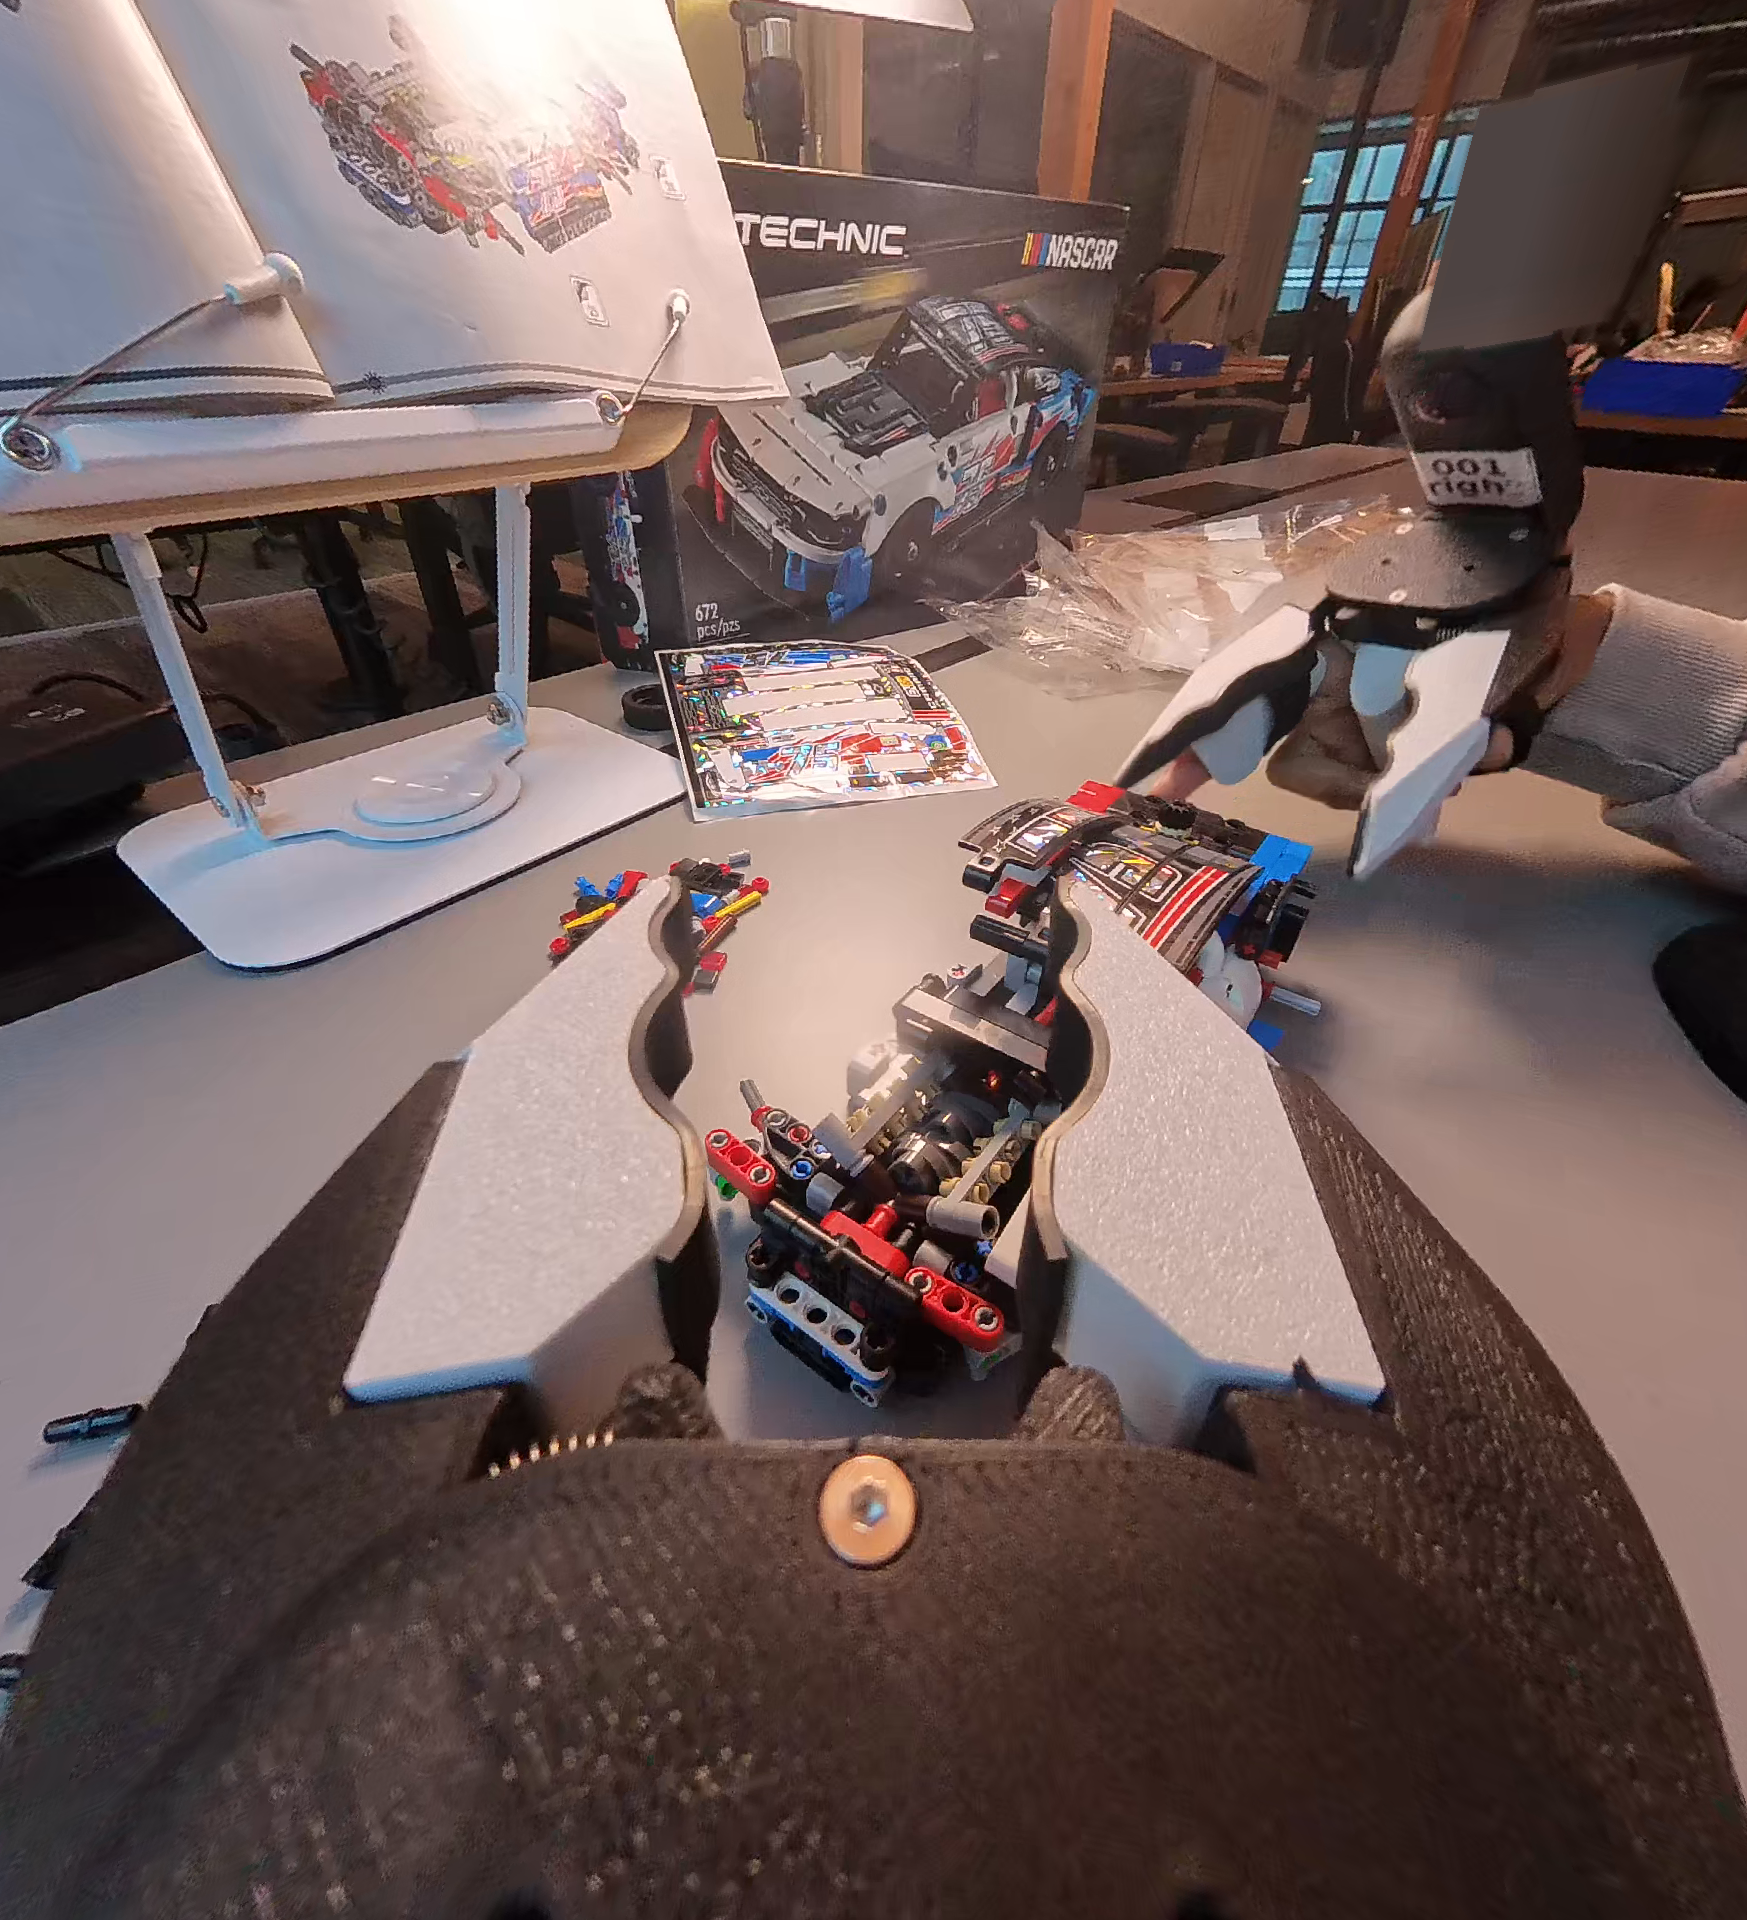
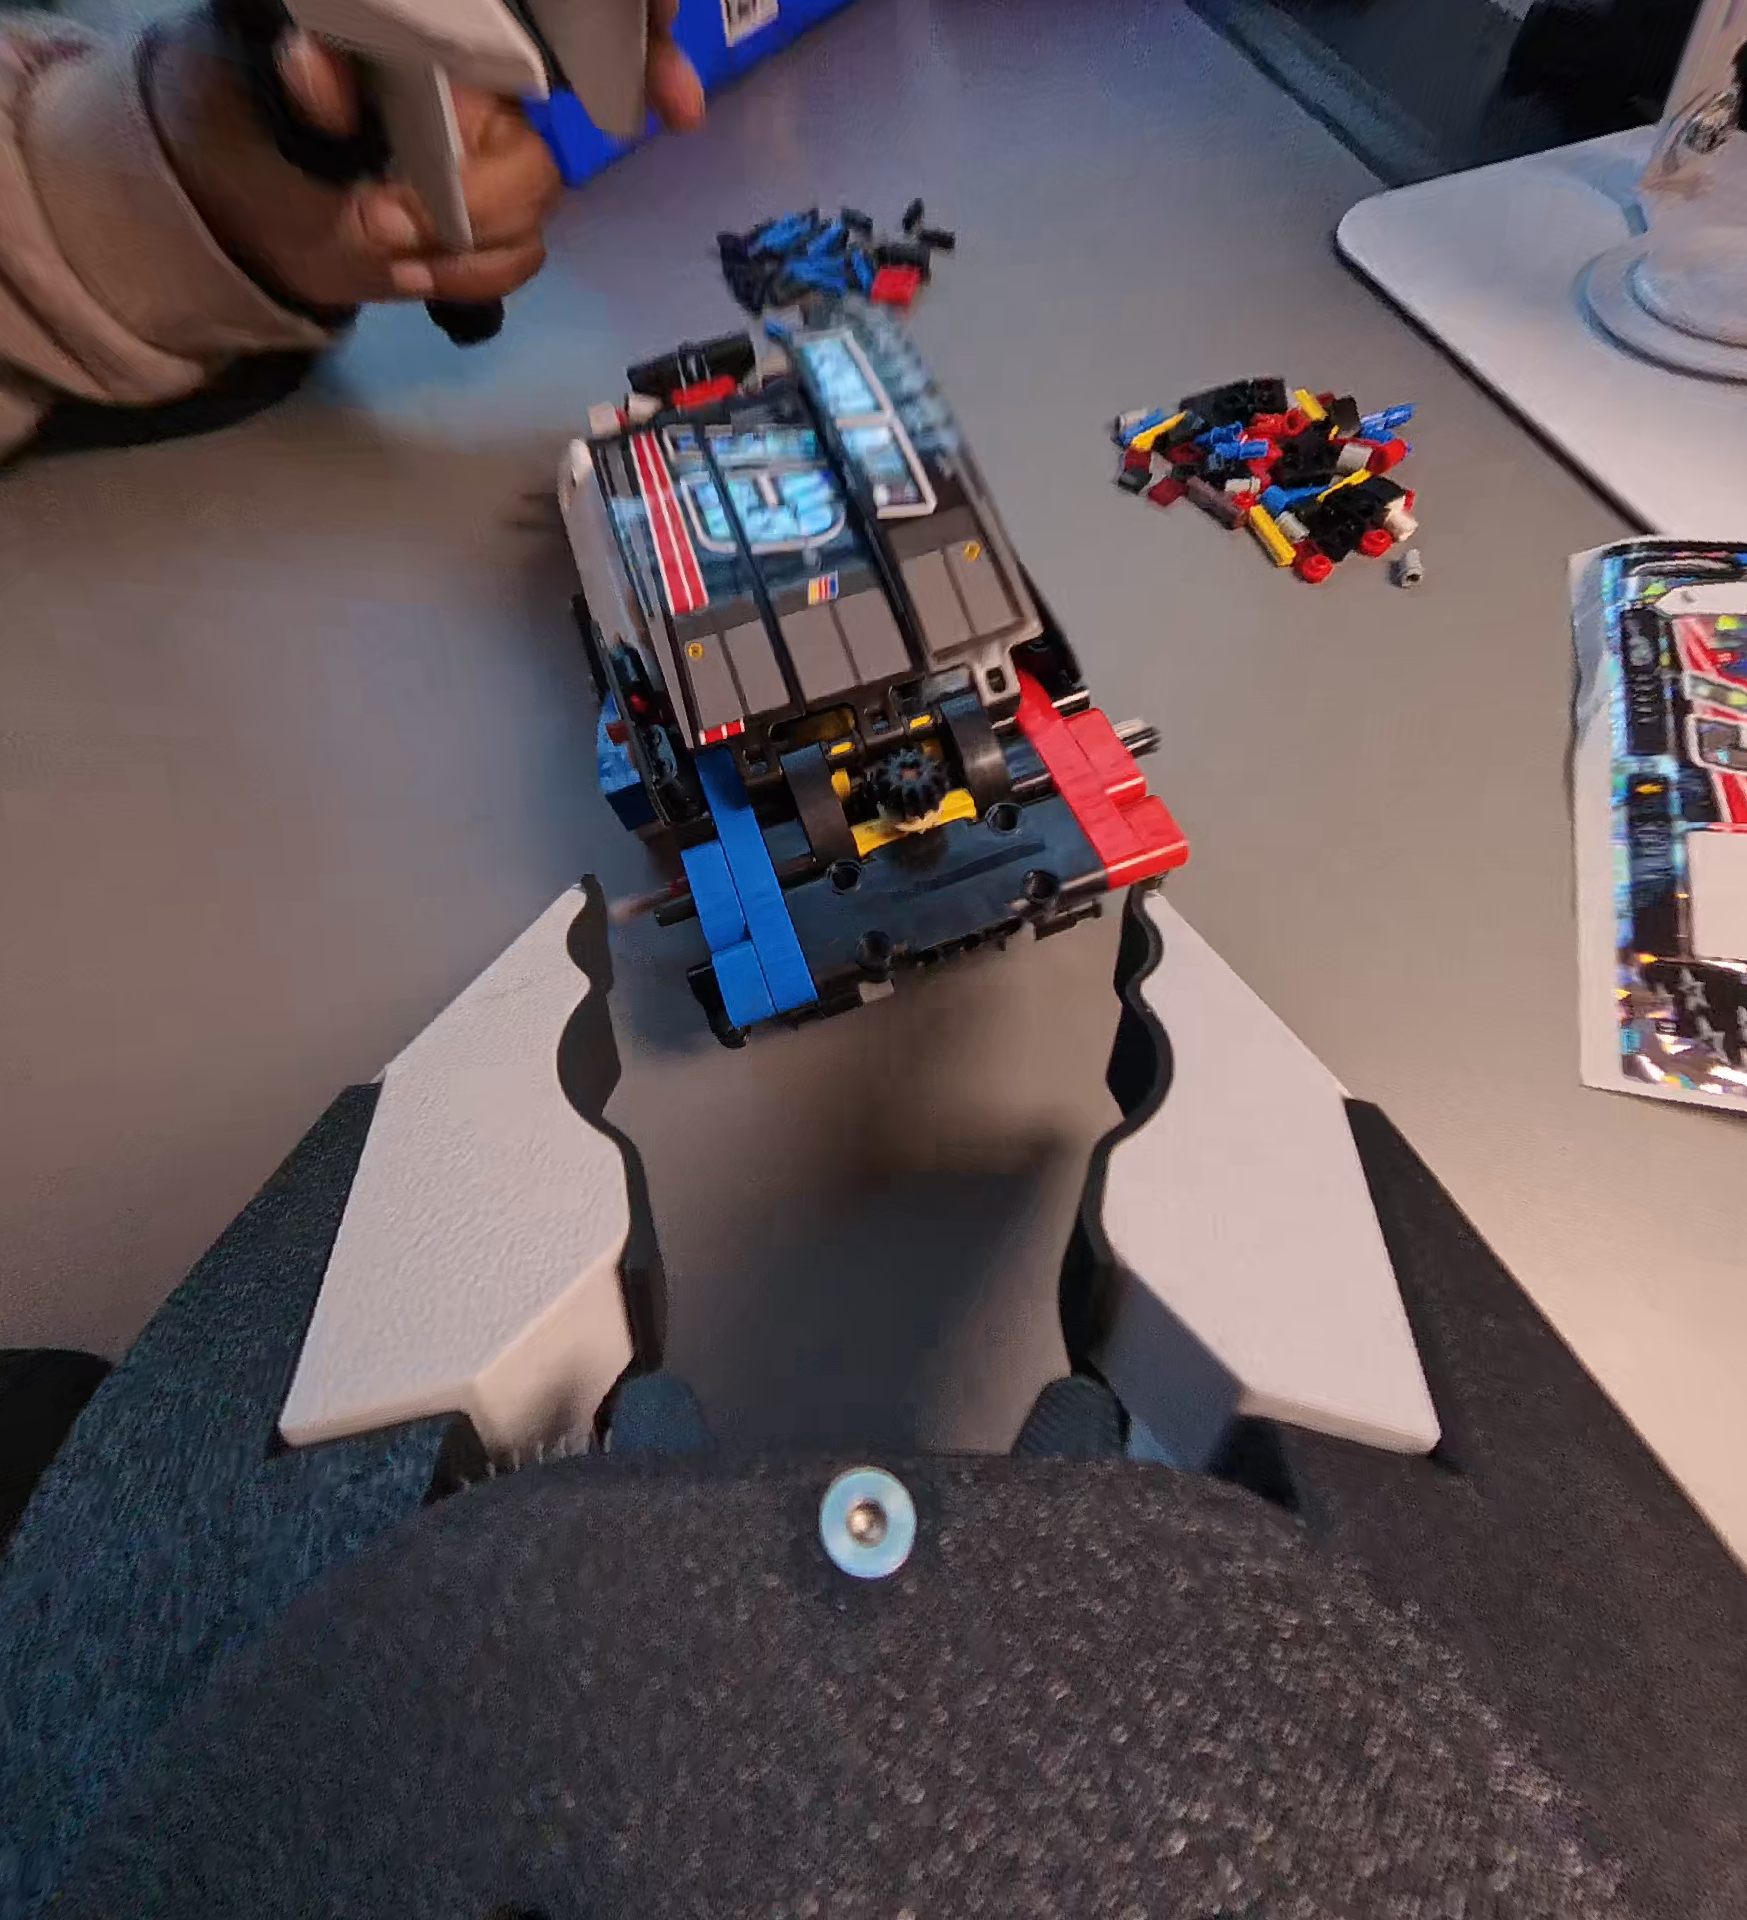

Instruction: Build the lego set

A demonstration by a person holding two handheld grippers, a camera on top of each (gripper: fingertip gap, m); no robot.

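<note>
A partly built lego car [image 1: 962, 1153] lies on the grey table [image 1: 329, 1122], bare chassis end towards my left gripper. Its stickered roof and its blue and red rear [image 2: 827, 644] face my right gripper. My left gripper [image 1: 864, 894] is open and hangs above the car's chassis end, a finger showing on each side of it. My right gripper [image 2: 864, 904] is open and empty just short of the car's rear; it also shows in the left wrist view [image 1: 1264, 821]. The left gripper [image 2: 526, 104] is blurred, held in a hand, at the top left of the right wrist view.
A pile of loose pieces [image 2: 1274, 488] lies beside the car, a smaller dark pile [image 2: 827, 255] beyond it. A sticker sheet [image 1: 817, 727], the set's box [image 1: 910, 416], clear bags [image 1: 1160, 592] and a white stand [image 1: 381, 831] with the instruction booklet [image 1: 329, 208] stand behind.
</note>
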